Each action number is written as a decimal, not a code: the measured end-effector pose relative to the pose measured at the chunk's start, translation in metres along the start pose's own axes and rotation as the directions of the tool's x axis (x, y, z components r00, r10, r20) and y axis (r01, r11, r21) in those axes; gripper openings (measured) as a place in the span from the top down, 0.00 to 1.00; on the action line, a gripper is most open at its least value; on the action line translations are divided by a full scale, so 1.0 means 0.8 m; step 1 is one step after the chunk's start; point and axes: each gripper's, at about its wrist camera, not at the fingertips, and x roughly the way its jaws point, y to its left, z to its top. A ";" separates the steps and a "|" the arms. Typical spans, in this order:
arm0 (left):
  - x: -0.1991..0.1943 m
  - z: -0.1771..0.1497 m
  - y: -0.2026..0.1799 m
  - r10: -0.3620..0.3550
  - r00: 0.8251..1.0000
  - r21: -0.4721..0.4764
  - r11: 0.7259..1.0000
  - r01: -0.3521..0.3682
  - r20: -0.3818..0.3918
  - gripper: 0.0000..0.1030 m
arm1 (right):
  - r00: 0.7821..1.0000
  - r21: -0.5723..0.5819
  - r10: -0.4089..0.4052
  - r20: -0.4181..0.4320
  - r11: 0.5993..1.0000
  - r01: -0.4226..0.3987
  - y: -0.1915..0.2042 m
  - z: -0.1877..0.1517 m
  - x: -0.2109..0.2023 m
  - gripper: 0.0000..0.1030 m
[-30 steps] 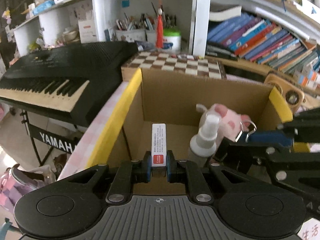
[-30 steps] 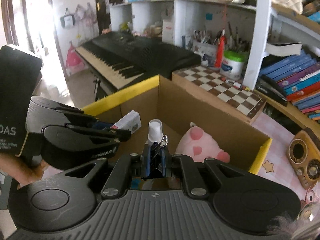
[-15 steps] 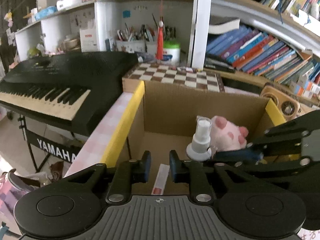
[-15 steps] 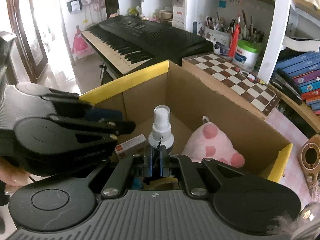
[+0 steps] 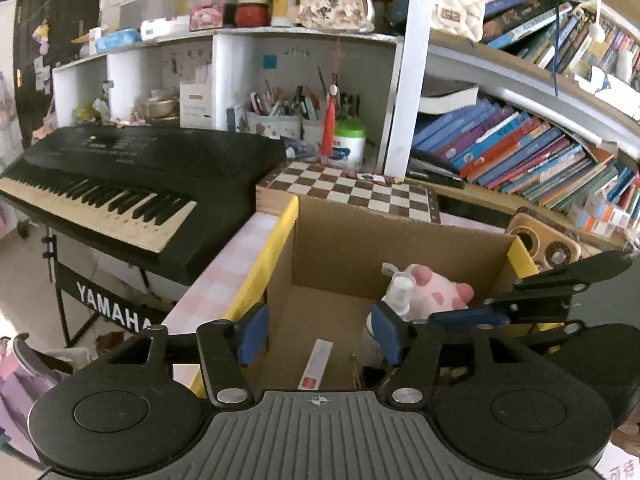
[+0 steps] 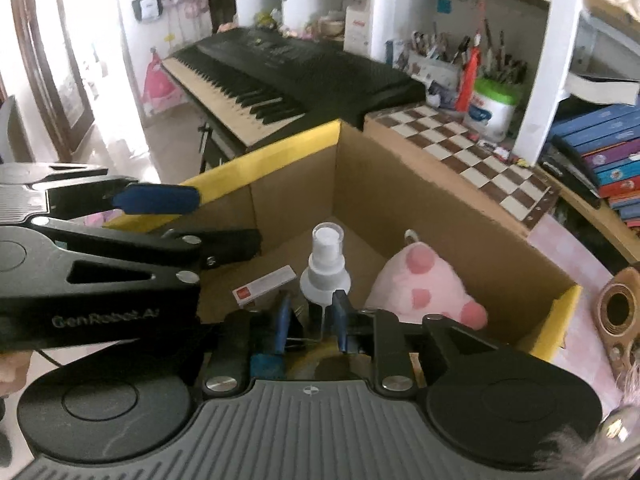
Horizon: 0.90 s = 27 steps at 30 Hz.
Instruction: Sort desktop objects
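Observation:
An open cardboard box with yellow-edged flaps holds a white spray bottle, a pink plush toy and a slim white packet with a red end, which lies flat on the floor. My left gripper hovers above the packet; its jaws are opening with nothing between them. In the right wrist view my right gripper hangs low in the box just before the spray bottle. Its jaws are opening a little. A blue binder clip sits under its left finger, its wire handles in the gap.
A black keyboard stands left of the box, and a chessboard lies behind it. Shelves with pen cups and books fill the back. A round-holed wooden piece rests at the right on the pink checked cloth.
My left gripper let go of the white packet, which dropped to the box floor, then opened wide and rose. My right gripper's jaws parted around the blue clip.

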 end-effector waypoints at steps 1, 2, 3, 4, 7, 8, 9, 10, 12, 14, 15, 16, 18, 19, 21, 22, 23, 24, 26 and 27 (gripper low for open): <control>-0.004 -0.001 0.000 0.001 1.000 -0.003 1.000 -0.001 0.004 0.42 | 1.000 0.011 -0.005 0.008 1.000 0.005 0.000 -0.002 -0.005 0.79; -0.010 -0.002 -0.001 -0.003 1.000 -0.006 1.000 0.003 0.013 0.41 | 1.000 0.024 -0.013 0.017 1.000 0.013 -0.002 -0.004 -0.011 0.79; -0.015 -0.002 -0.002 -0.007 1.000 -0.008 1.000 0.007 0.022 0.38 | 0.999 0.034 -0.024 0.028 0.999 0.023 -0.002 -0.006 -0.018 0.79; -0.021 -0.003 -0.003 -0.010 0.999 -0.012 1.000 0.011 0.033 0.36 | 0.999 0.043 -0.035 0.040 0.999 0.033 -0.002 -0.009 -0.025 0.79; -0.037 -0.005 -0.005 -0.018 0.998 -0.018 1.000 0.019 0.060 0.33 | 0.994 0.072 -0.076 0.078 0.995 0.071 -0.005 -0.018 -0.048 0.79; -0.042 -0.006 -0.006 -0.018 0.998 -0.018 1.000 0.019 0.067 0.30 | 0.992 0.083 -0.091 0.089 0.993 0.084 -0.006 -0.021 -0.054 0.79; -0.048 -0.007 -0.007 -0.012 0.997 -0.017 1.000 0.013 0.075 0.27 | 0.989 0.097 -0.107 0.102 0.991 0.097 -0.007 -0.024 -0.063 0.79; -0.053 -0.008 -0.008 -0.007 0.997 -0.014 1.000 0.009 0.083 0.26 | 0.987 0.108 -0.119 0.111 0.988 0.107 -0.007 -0.027 -0.069 0.79; -0.064 -0.011 -0.010 -0.004 0.995 -0.007 1.000 0.005 0.099 0.23 | 0.980 0.135 -0.148 0.129 0.982 0.131 -0.009 -0.033 -0.083 0.79; -0.073 -0.014 -0.012 -0.002 0.994 0.001 1.000 0.002 0.111 0.20 | 0.974 0.163 -0.177 0.145 0.975 0.152 -0.009 -0.040 -0.096 0.79; -0.079 -0.016 -0.013 0.002 0.993 0.005 1.000 -0.002 0.117 0.19 | 0.970 0.176 -0.192 0.152 0.971 0.164 -0.008 -0.044 -0.103 0.79; -0.083 -0.017 -0.013 0.003 0.993 0.007 1.000 -0.004 0.121 0.19 | 0.965 0.188 -0.208 0.161 0.966 0.177 -0.007 -0.049 -0.110 0.79; -0.093 -0.022 -0.014 -0.001 0.992 0.006 1.000 0.000 0.129 0.18 | 0.955 0.210 -0.238 0.175 0.957 0.200 -0.005 -0.057 -0.123 0.79; -0.098 -0.024 -0.014 -0.004 0.991 0.004 1.000 0.003 0.133 0.18 | 0.950 0.217 -0.252 0.182 0.953 0.211 -0.002 -0.061 -0.130 0.79; -0.109 -0.029 -0.014 -0.011 0.990 0.003 1.000 0.011 0.139 0.18 | 0.940 0.232 -0.281 0.193 0.944 0.235 0.003 -0.071 -0.141 0.79; -0.113 -0.031 -0.014 -0.015 0.990 0.004 1.000 0.015 0.140 0.18 | 0.936 0.238 -0.291 0.196 0.940 0.242 0.006 -0.076 -0.147 0.79; -0.117 -0.033 -0.014 -0.019 0.990 0.004 1.000 0.018 0.141 0.18 | 0.933 0.245 -0.300 0.198 0.937 0.250 0.009 -0.081 -0.152 0.79; -0.122 -0.036 -0.013 -0.023 0.990 0.004 1.000 0.022 0.141 0.18 | 0.930 0.253 -0.311 0.199 0.933 0.257 0.012 -0.087 -0.158 0.79; -0.131 -0.041 -0.012 -0.032 0.990 0.003 0.999 0.032 0.139 0.18 | 0.924 0.264 -0.327 0.198 0.926 0.270 0.018 -0.097 -0.168 0.79; -0.136 -0.045 -0.012 -0.038 0.990 0.003 0.999 0.038 0.137 0.17 | 0.921 0.270 -0.335 0.197 0.922 0.278 0.021 -0.102 -0.173 0.79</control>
